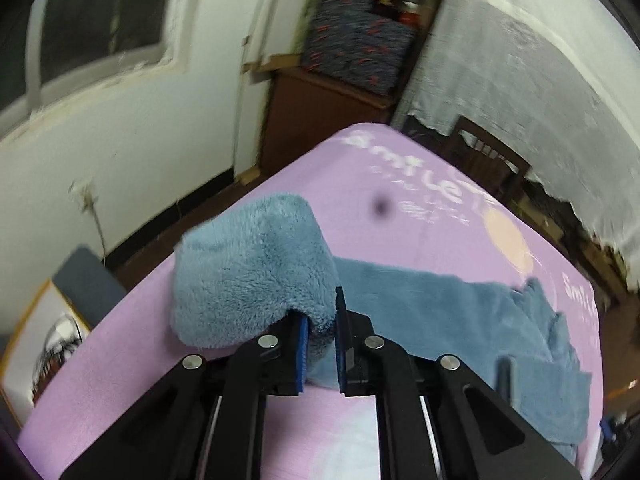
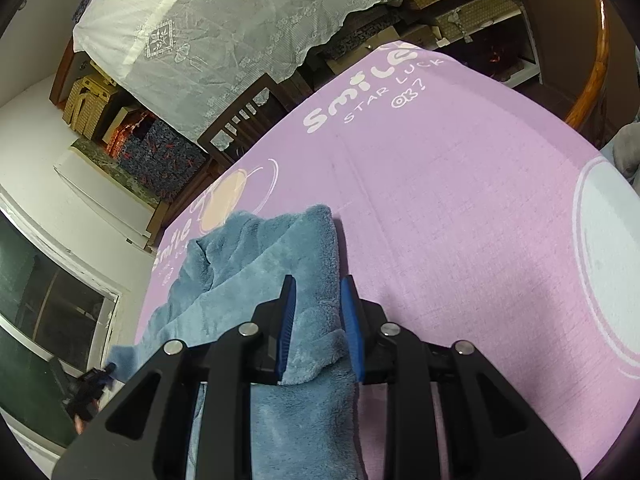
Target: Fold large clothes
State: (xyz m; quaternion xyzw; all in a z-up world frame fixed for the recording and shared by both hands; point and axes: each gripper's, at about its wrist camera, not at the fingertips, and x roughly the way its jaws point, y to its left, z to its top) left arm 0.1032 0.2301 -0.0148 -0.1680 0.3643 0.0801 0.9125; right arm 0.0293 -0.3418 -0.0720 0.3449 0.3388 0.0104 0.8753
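Observation:
A fluffy blue garment (image 1: 460, 312) lies across a pink printed cloth (image 1: 140, 352) that covers the table. My left gripper (image 1: 322, 312) is shut on one end of the garment, and that end (image 1: 256, 272) bunches up over the left finger. In the right wrist view the garment (image 2: 256, 280) runs from the left edge to my right gripper (image 2: 318, 292). The right gripper's blue pads (image 2: 352, 320) sit on either side of a fold of the garment and pinch it.
The pink cloth (image 2: 460, 200) spreads wide to the right. A dark wooden chair (image 2: 240, 120) stands at the table's far edge, under a white lace cover (image 2: 224, 32). A white wall with a window (image 1: 100, 20) is on the left. A framed picture (image 1: 44, 344) leans near the table's left corner.

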